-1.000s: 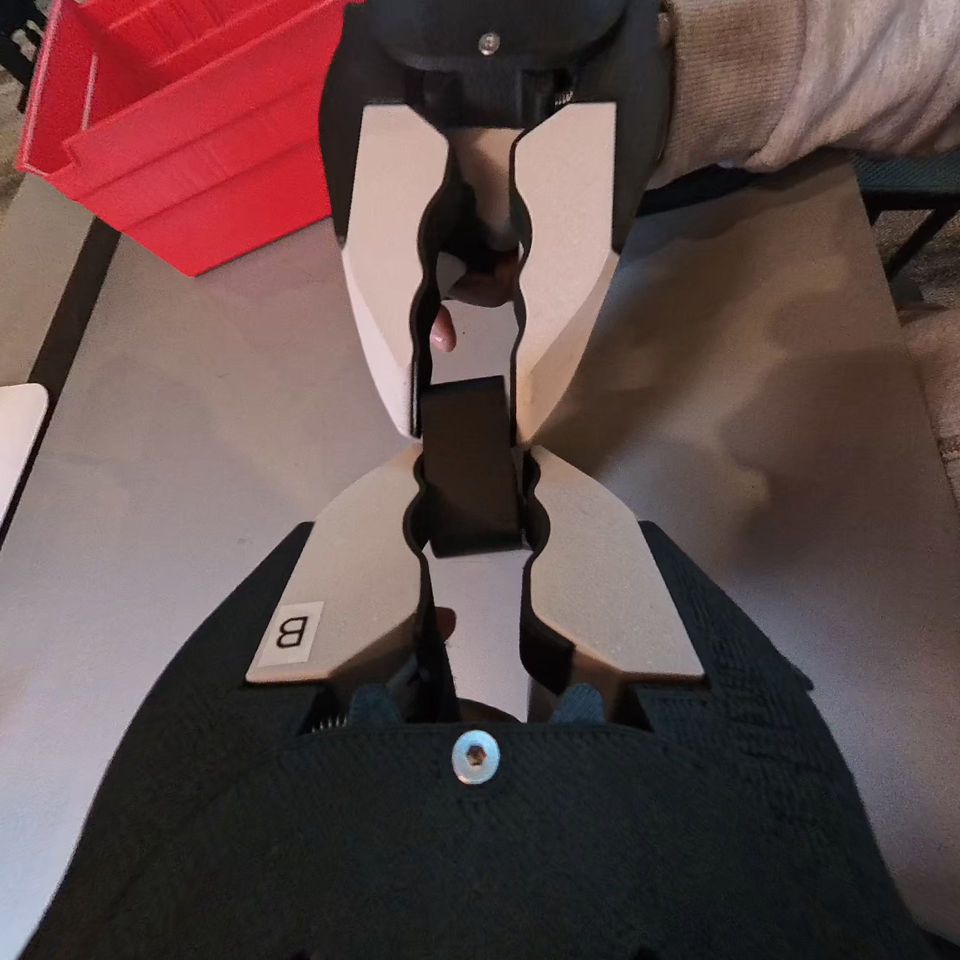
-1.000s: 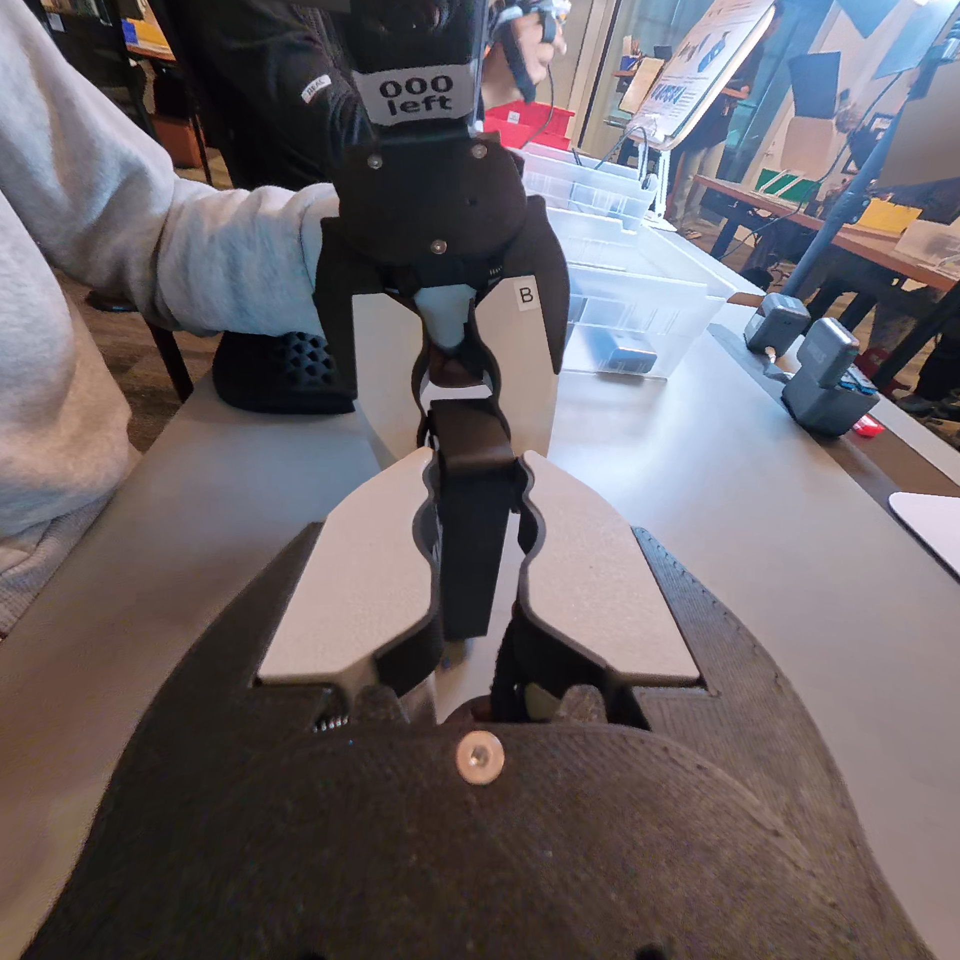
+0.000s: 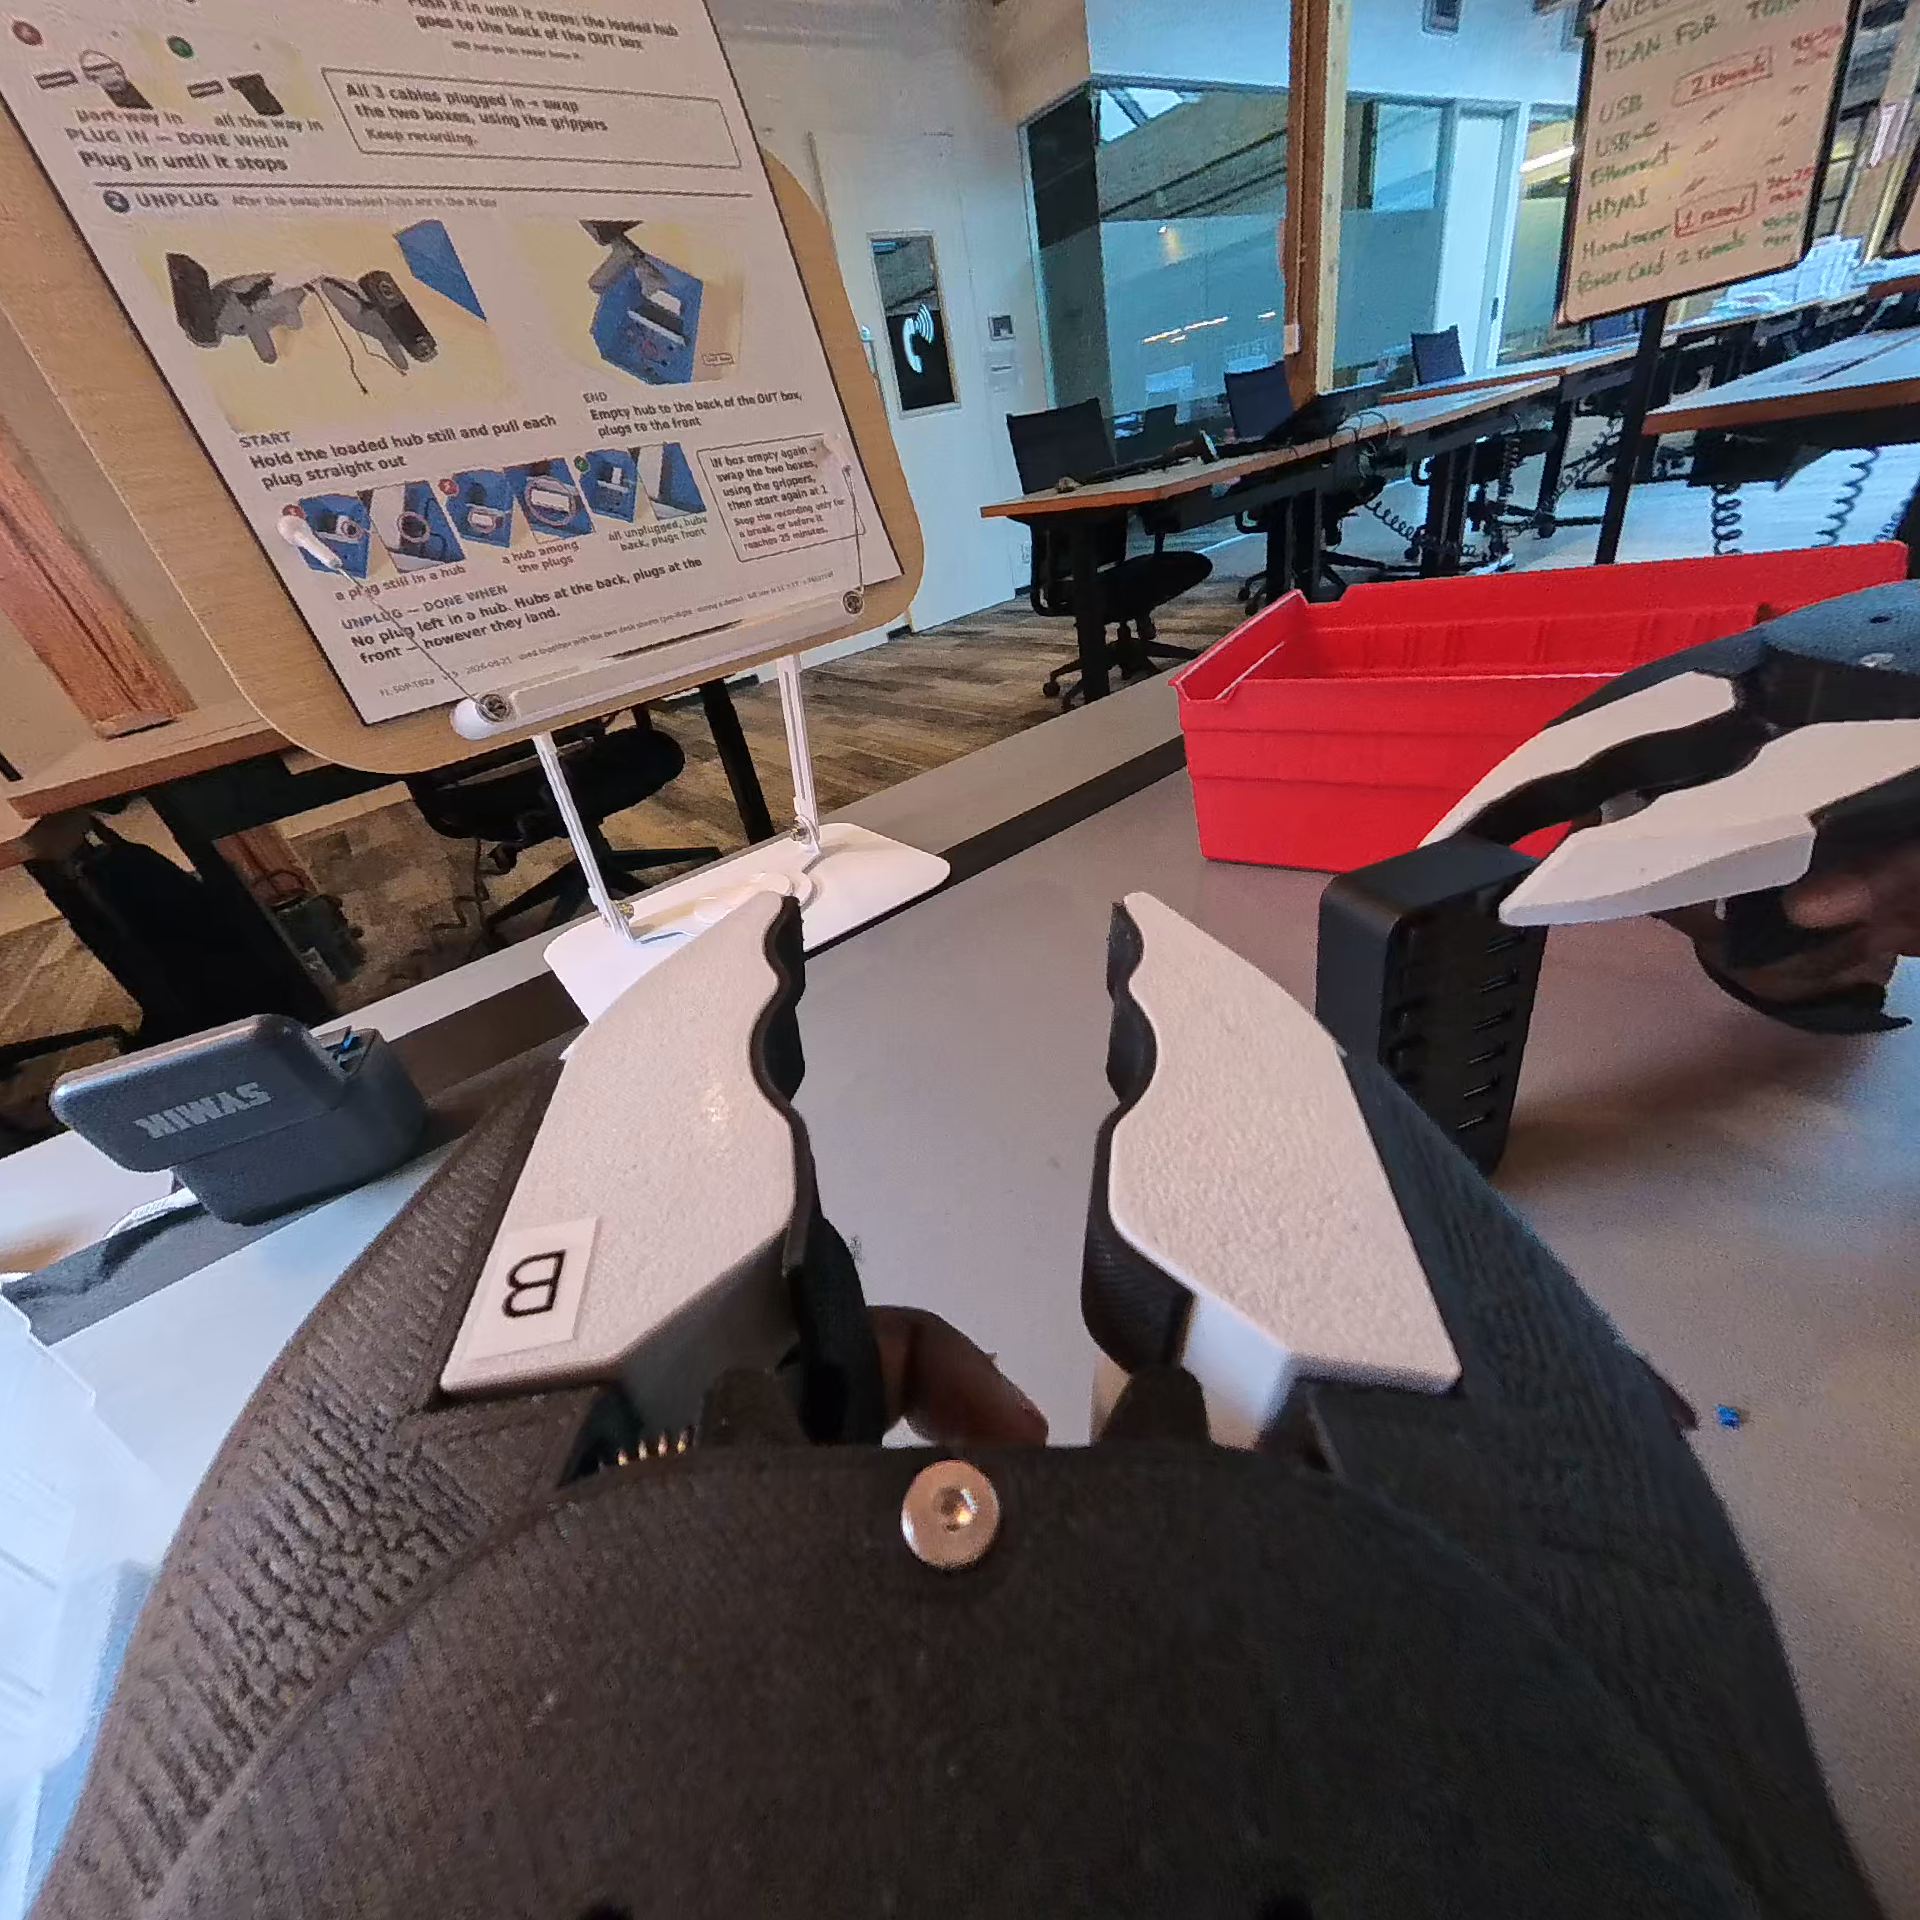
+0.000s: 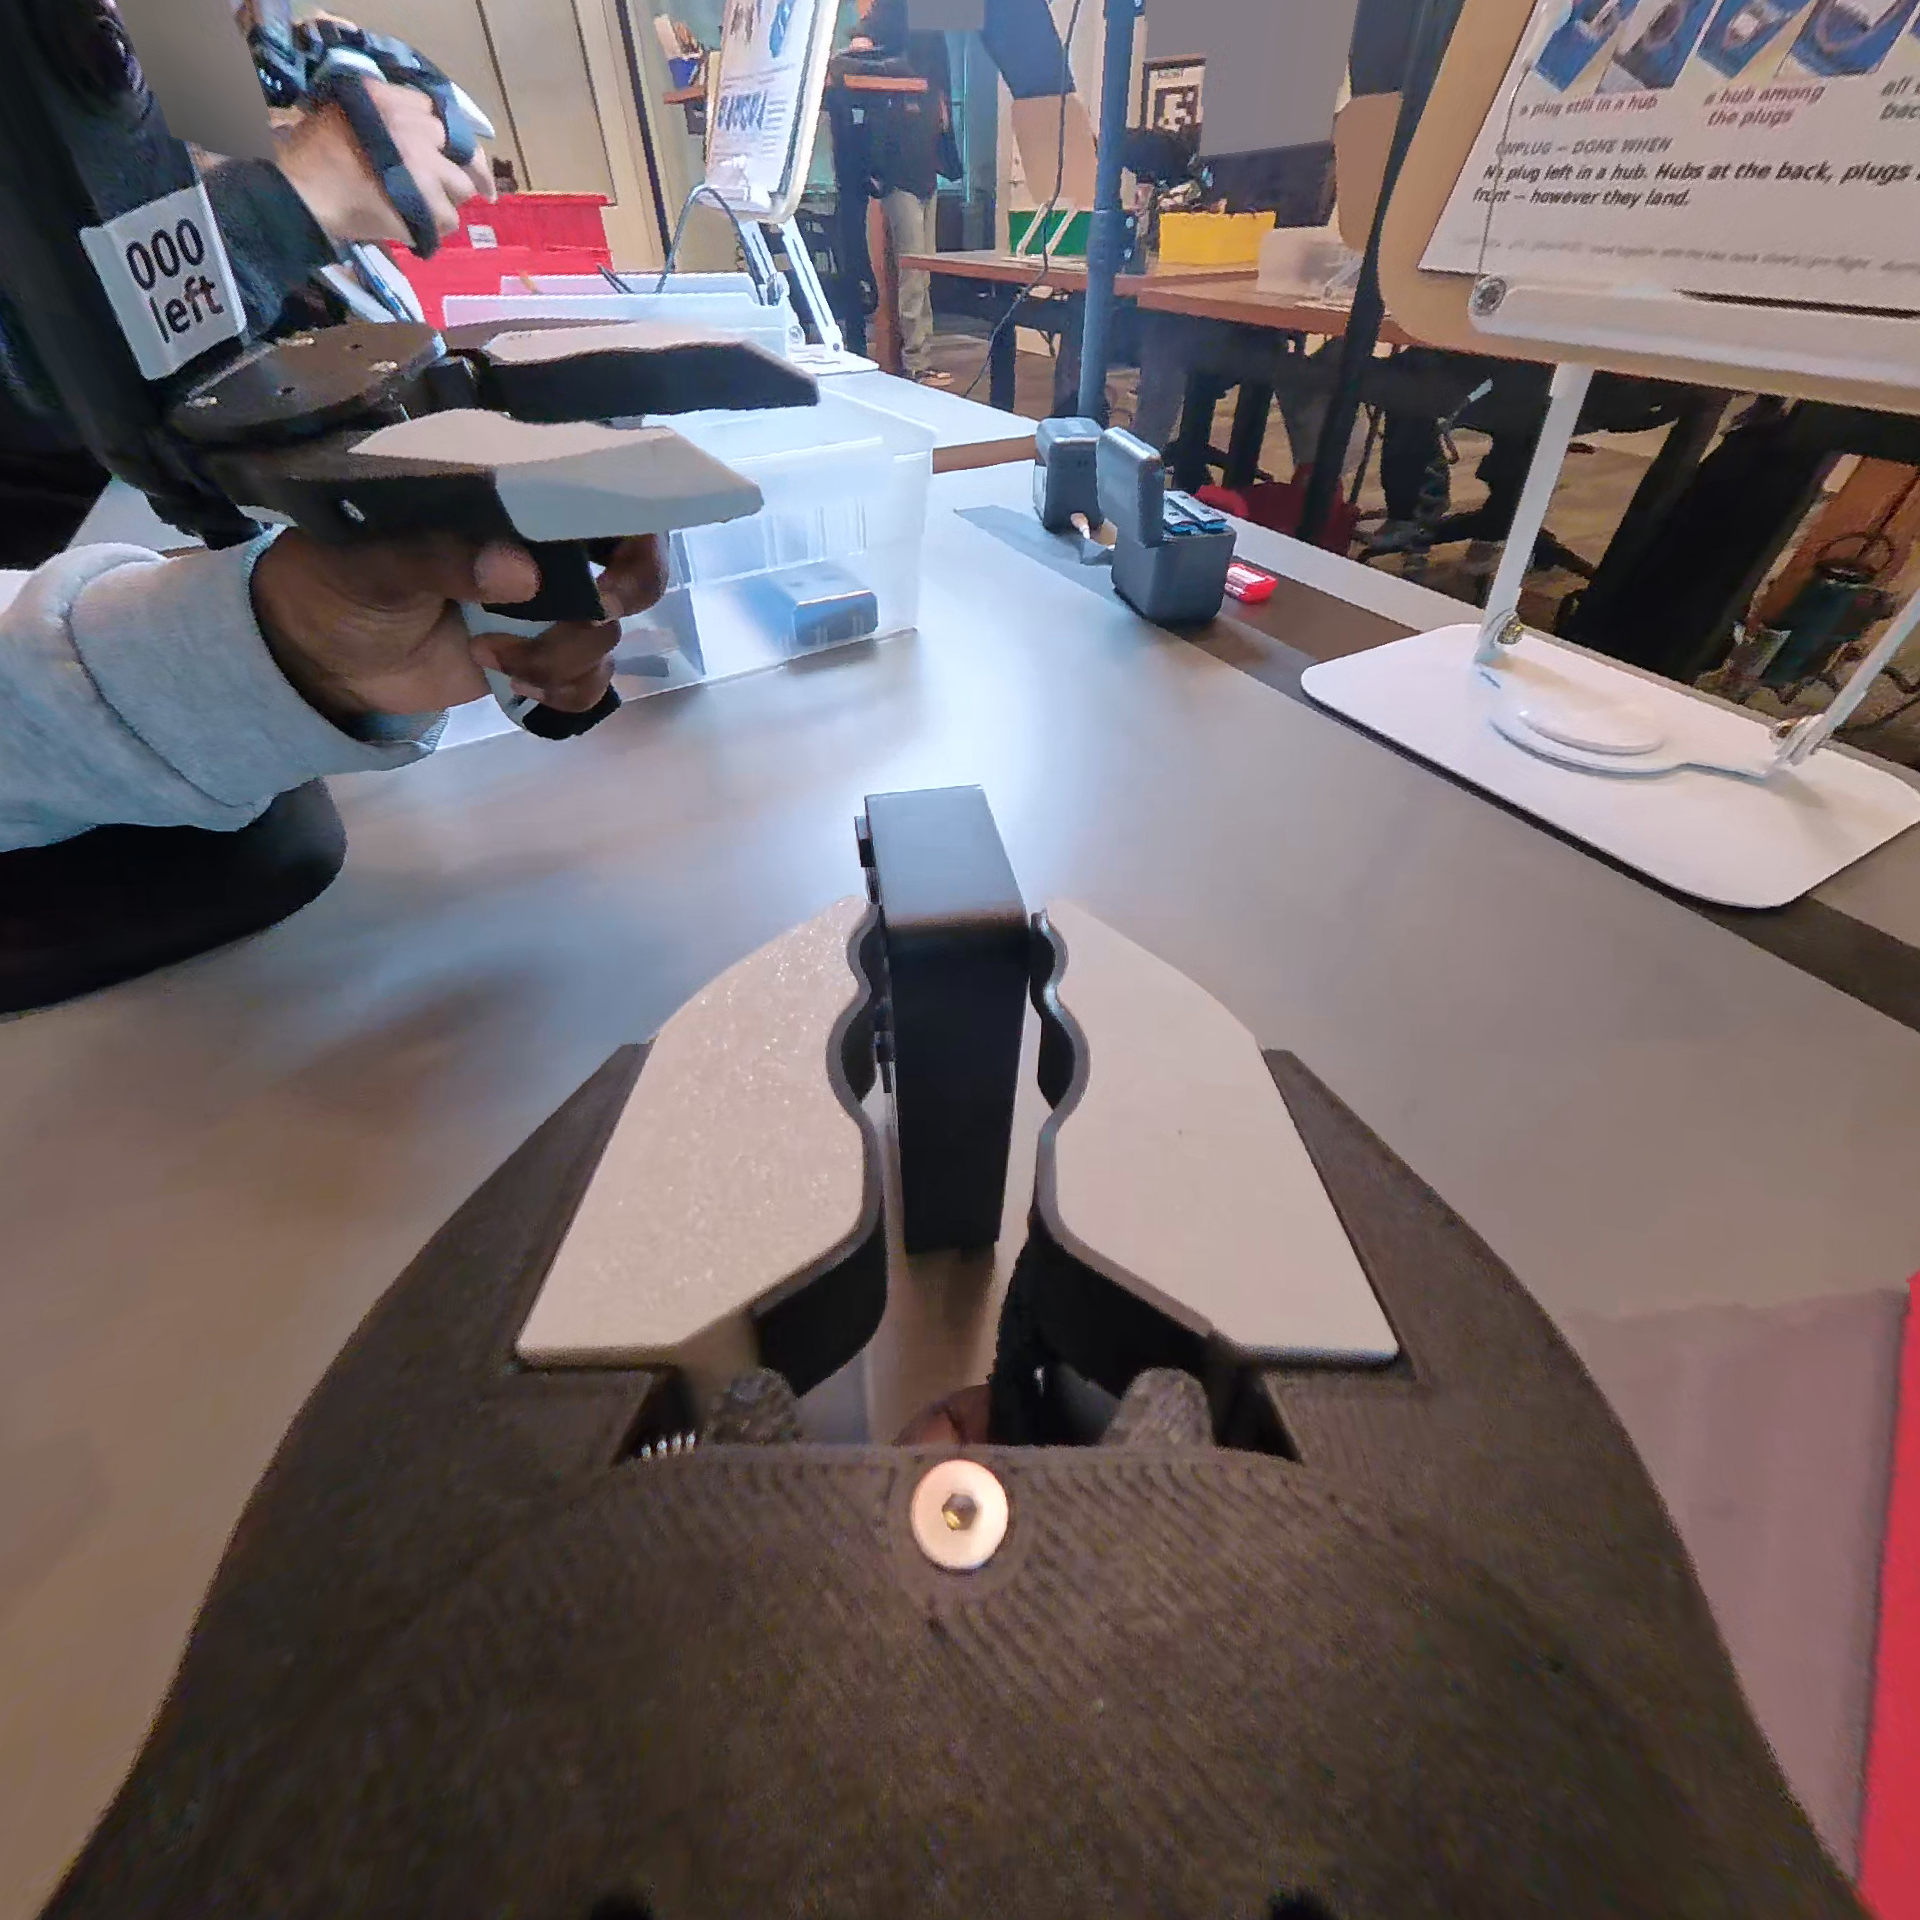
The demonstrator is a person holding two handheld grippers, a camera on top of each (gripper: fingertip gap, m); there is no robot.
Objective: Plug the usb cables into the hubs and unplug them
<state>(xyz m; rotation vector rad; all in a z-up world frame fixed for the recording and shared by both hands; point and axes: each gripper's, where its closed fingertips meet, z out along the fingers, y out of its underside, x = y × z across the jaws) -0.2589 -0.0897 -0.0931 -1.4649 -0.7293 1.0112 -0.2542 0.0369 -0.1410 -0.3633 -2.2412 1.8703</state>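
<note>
Grey table [image 4: 1351,1039]: black boxy hub [image 4: 951,997].

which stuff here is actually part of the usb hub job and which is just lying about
Part of the job:
- black hub, clamped upright in the right gripper
- left gripper, fingers apart, empty
- red bin
- clear bin

Just lying about:
- instruction board on its white stand
- grey chargers at the table edge
- whiteboard
</note>
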